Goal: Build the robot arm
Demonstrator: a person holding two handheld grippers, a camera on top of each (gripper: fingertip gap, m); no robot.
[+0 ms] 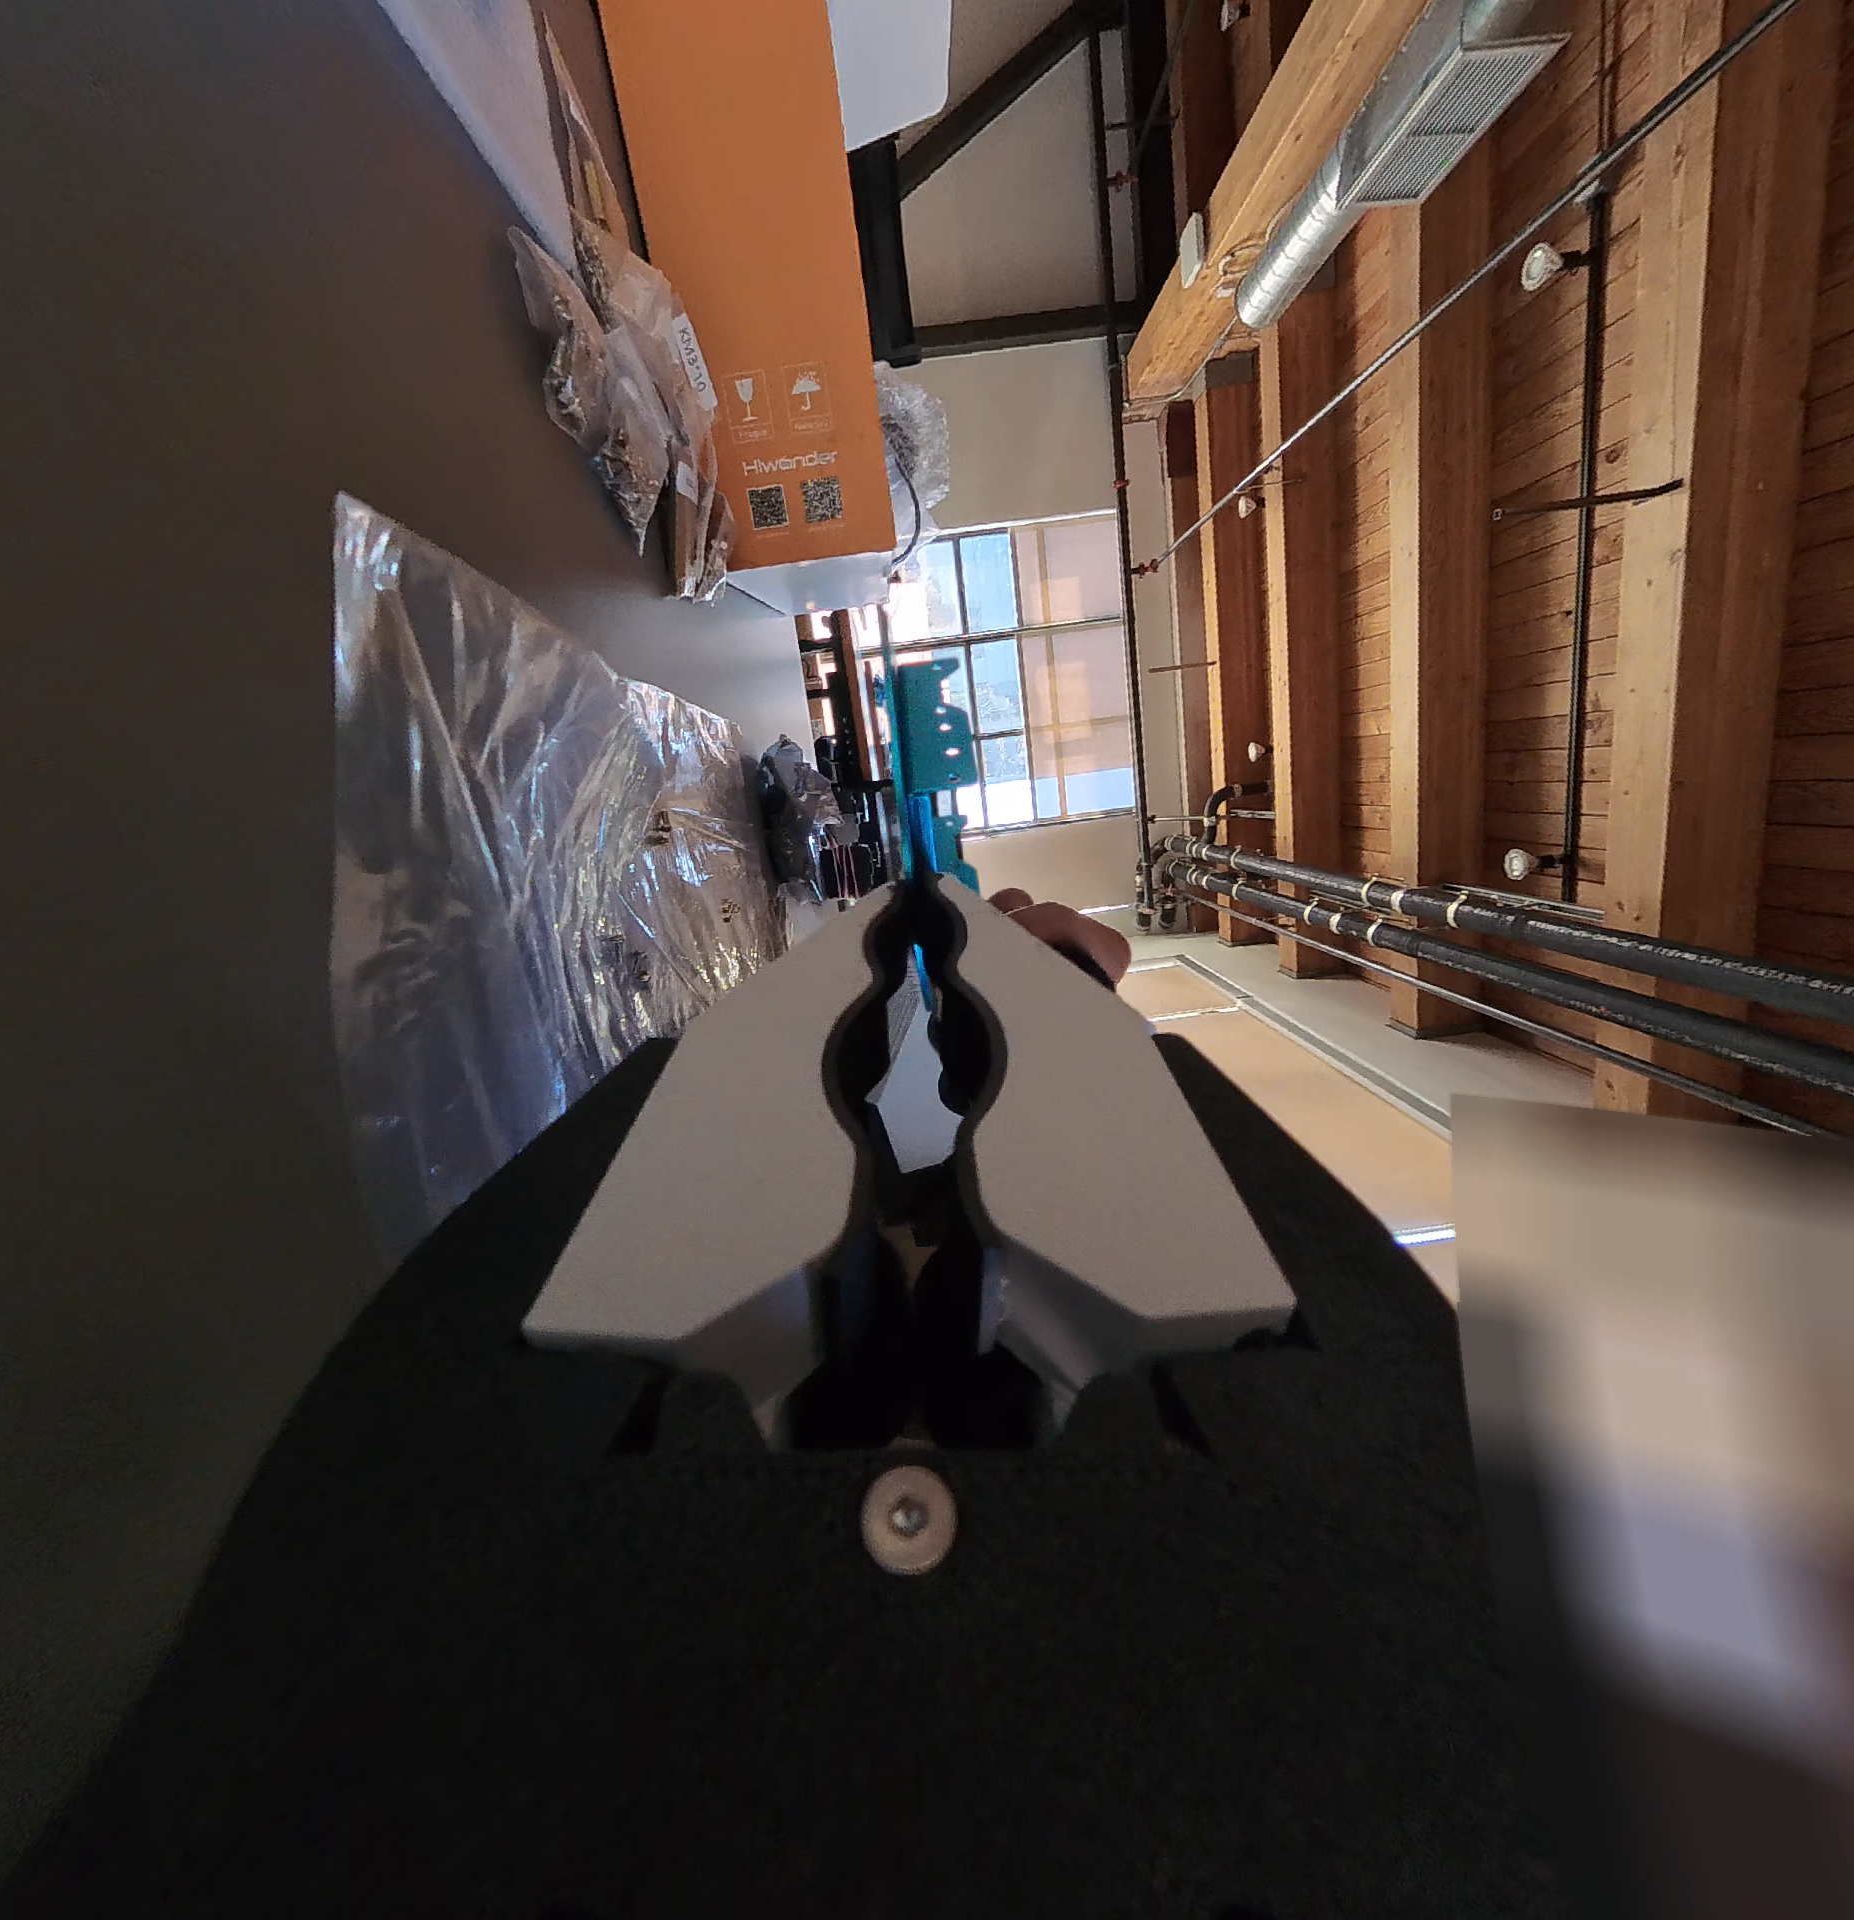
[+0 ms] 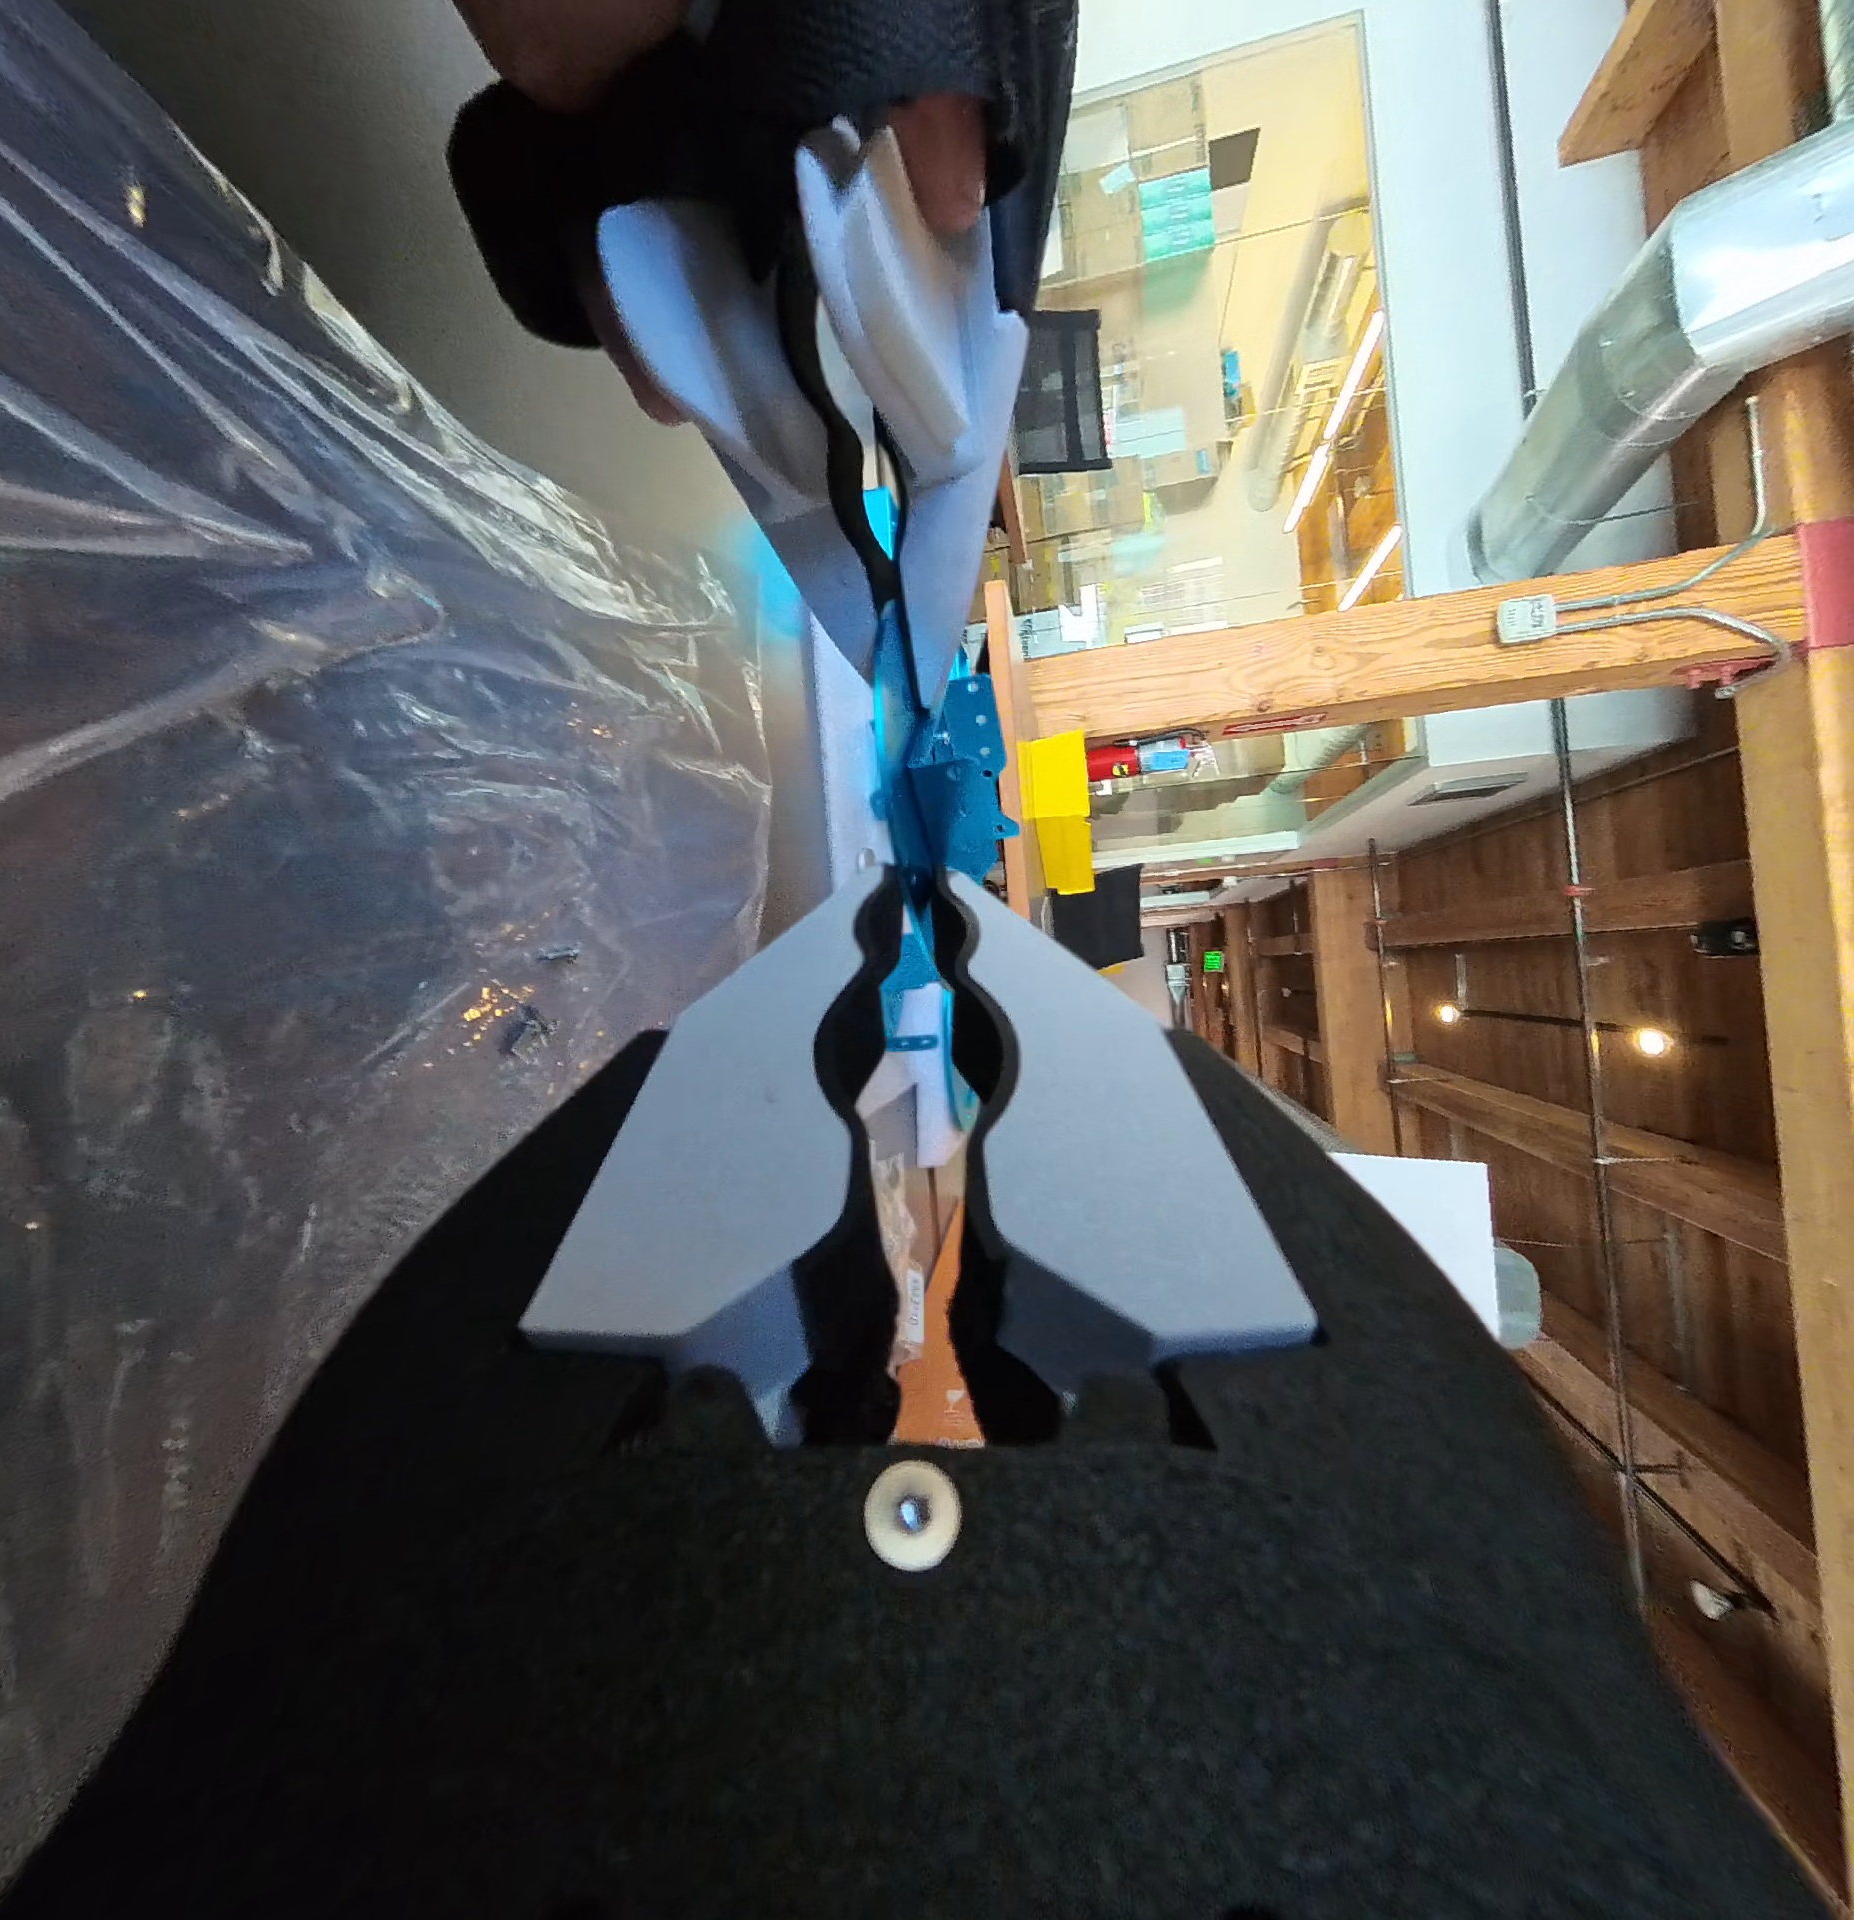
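My left gripper (image 1: 923, 896) is shut on a thin blue metal bracket (image 1: 933, 750) with holes, which sticks out beyond the tips, held in the air beside the dark table (image 1: 175, 520). A fingertip (image 1: 1068, 935) shows behind its right finger. My right gripper (image 2: 918, 883) is shut on the blue bracket assembly (image 2: 954, 774) from the near end. In the right wrist view the left gripper (image 2: 905, 655) comes in from the top, its pale fingers (image 2: 715, 343) clamped on the far end of the same blue piece.
A crinkled clear plastic bag (image 1: 507, 831) lies on the table and also shows in the right wrist view (image 2: 331, 727). An orange box (image 1: 757, 312) and small bags of hardware (image 1: 622, 364) stand farther along. Wooden beams, pipes and a window lie beyond. The tips of both grippers are at nearly the same place.
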